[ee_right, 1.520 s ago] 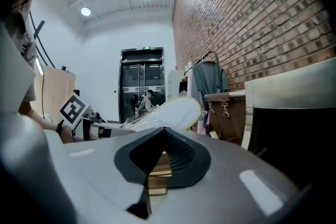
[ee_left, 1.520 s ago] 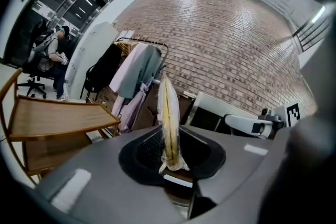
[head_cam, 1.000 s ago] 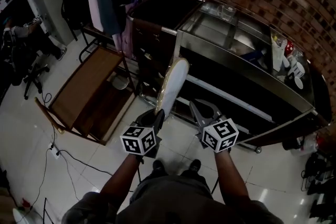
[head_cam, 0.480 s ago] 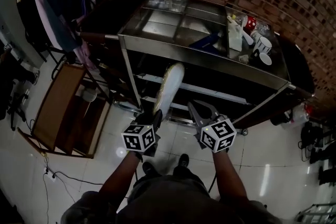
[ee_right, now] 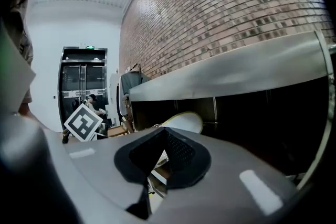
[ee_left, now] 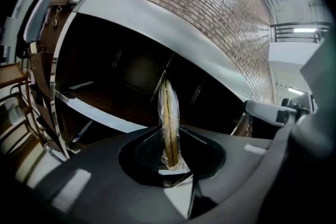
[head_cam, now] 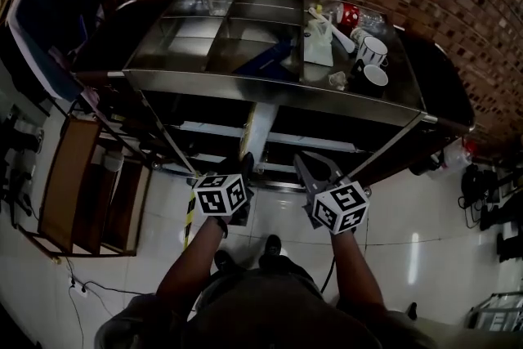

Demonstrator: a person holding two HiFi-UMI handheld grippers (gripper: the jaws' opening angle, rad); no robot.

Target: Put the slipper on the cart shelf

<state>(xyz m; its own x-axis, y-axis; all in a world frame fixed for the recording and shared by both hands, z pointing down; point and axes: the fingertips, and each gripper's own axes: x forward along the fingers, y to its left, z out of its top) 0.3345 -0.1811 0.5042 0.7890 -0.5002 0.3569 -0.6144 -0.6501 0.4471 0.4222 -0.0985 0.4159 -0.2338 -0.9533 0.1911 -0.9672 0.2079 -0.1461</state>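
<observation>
Scene: a person faces a steel cart (head_cam: 270, 86) backed against a brick wall, a gripper in each hand.
Slipper: a flat, pale slipper (ee_left: 169, 113) in clear film stands on edge. It points into the dark bay under the cart's top.
Left gripper: the left gripper (head_cam: 243, 166) has its jaws clamped across the slipper's near end, with the thin sole pinched between the pads.
Right gripper: the right gripper (head_cam: 320, 170) has its jaws apart with nothing between them. It is level with the left one, just in front of the cart.
Where it lies: the slipper's far tip reaches past the cart's front edge and hangs above the shelf (head_cam: 327, 141), not on it.
Handling: it is likely light and bendy. The film looks slick, so the slipper may slide or droop in a weak pinch.
Best hold: probably as now, flat pads across the sole near one end, leaving the long part free to go in first.
Risk: the tip could catch the cart's front rail on the way in.
</observation>
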